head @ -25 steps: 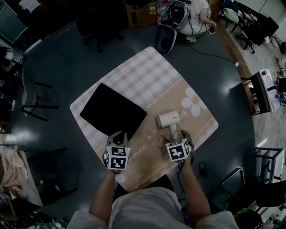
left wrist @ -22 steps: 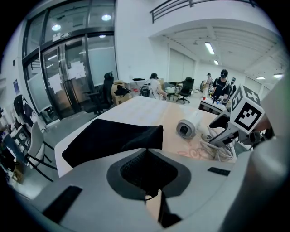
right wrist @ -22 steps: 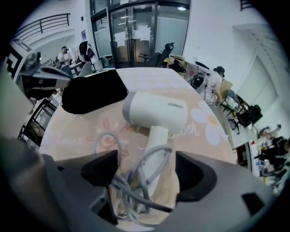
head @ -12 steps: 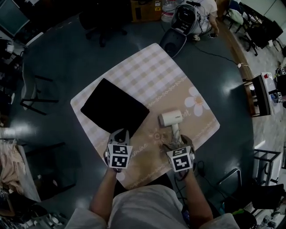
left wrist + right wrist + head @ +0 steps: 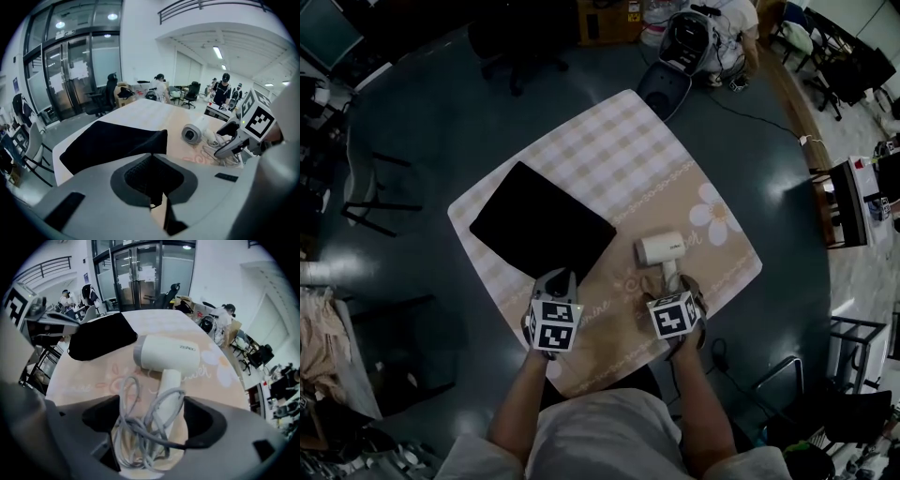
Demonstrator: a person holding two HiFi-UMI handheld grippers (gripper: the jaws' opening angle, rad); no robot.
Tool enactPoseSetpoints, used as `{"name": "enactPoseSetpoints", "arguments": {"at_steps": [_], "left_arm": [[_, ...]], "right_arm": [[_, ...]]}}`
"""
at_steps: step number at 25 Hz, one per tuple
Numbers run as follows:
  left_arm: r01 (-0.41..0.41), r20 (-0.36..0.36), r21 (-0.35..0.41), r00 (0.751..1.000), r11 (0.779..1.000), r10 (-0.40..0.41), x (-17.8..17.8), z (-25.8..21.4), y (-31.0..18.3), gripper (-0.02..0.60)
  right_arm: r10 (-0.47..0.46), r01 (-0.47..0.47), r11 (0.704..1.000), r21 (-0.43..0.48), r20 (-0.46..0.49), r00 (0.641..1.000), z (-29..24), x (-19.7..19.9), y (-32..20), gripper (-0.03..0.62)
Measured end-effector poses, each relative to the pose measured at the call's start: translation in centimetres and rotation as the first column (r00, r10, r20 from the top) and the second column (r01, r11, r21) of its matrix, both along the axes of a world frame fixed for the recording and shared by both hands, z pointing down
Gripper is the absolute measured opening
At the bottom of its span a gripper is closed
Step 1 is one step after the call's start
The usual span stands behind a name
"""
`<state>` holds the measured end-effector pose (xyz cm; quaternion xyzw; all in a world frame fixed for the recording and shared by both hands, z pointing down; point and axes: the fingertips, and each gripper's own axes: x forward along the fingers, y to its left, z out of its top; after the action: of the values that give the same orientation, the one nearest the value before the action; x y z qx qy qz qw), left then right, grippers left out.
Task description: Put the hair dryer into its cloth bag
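The left gripper (image 5: pixel 560 279) pinches the black cloth bag (image 5: pixel 539 230) by its edge. The right gripper (image 5: pixel 682 284) has its jaws apart around the hair dryer (image 5: pixel 660 248) handle.

The cloth bag (image 5: pixel 542 232) lay on the counter (image 5: pixel 619 141), left of the hair dryer (image 5: pixel 661 249) and apart from it. The left gripper (image 5: pixel 560 277) had its jaws pinched together on the bag's near edge. The dryer's handle and cord (image 5: pixel 140 427) lay between the parted jaws of the right gripper (image 5: pixel 679 285).
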<state>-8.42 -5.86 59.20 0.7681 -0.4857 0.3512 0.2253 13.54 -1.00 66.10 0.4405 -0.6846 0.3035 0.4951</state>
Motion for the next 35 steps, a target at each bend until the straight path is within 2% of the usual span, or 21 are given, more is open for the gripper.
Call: {"name": "enactPoseSetpoints", "arguments": {"at_steps": [6, 9, 11, 14, 18, 22, 23, 28, 30, 32, 35], "left_arm": [[0.005, 0.001, 0.003, 1.0, 1.0, -0.005, -0.3, -0.3, 0.3, 0.015], [0.0, 0.003, 0.006, 1.0, 1.0, 0.0, -0.4, -0.6, 0.4, 0.015], [-0.007, 0.005, 0.006, 1.0, 1.0, 0.007, -0.4, -0.6, 0.4, 0.015], [-0.005, 0.0, 0.001, 1.0, 1.0, 0.005, -0.3, -0.3, 0.5, 0.015], [0.008, -0.012, 0.0, 1.0, 1.0, -0.008, -0.3, 0.0, 0.5, 0.015], [0.005, -0.012, 0.0, 1.0, 1.0, -0.005, -0.5, 0.0, 0.7, 0.015], [0.002, -0.009, 0.001, 1.0, 1.0, -0.002, -0.6, 0.0, 0.6, 0.015], [0.001, 0.003, 0.003, 1.0, 1.0, -0.001, -1.0, 0.1, 0.3, 0.015], [-0.008, 0.007, 0.001, 1.0, 1.0, 0.008, -0.8, 0.1, 0.3, 0.015], [-0.021, 0.014, -0.001, 1.0, 1.0, 0.021, -0.6, 0.2, 0.4, 0.015], [-0.024, 0.019, -0.004, 1.0, 1.0, 0.024, -0.4, 0.3, 0.3, 0.015]], "right_arm": [[0.113, -0.106, 0.987, -0.118, 0.05, 0.992, 0.2, 1.1, -0.8, 0.405], [0.158, -0.147, 0.983, -0.109, 0.101, 0.982, -0.7, 1.9, -1.1, 0.317], [0.162, -0.154, 0.984, -0.094, 0.081, 0.983, -0.9, 2.7, -1.3, 0.265], [0.121, -0.118, 0.988, -0.104, 0.027, 0.992, 0.0, 2.9, -1.2, 0.266], [0.0, -0.007, 0.987, -0.158, -0.042, 0.999, 1.7, 2.7, -1.1, 0.327], [0.024, -0.021, 0.997, -0.078, 0.04, 0.999, -0.3, 3.1, -1.6, 0.234], [0.014, -0.012, 0.998, -0.056, 0.045, 0.999, -0.6, 3.2, -1.6, 0.201], [-0.07, 0.069, 0.998, 0.011, 0.04, 0.997, -1.4, 3.5, -1.7, 0.115], [-0.119, 0.119, 0.993, -0.005, 0.039, 0.992, -1.1, 3.4, -1.4, 0.123], [-0.166, 0.168, 0.985, -0.05, 0.039, 0.985, -0.3, 3.1, -1.0, 0.218], [-0.21, 0.205, 0.973, -0.102, -0.042, 0.977, 1.0, 3.2, -1.2, 0.265]]}}
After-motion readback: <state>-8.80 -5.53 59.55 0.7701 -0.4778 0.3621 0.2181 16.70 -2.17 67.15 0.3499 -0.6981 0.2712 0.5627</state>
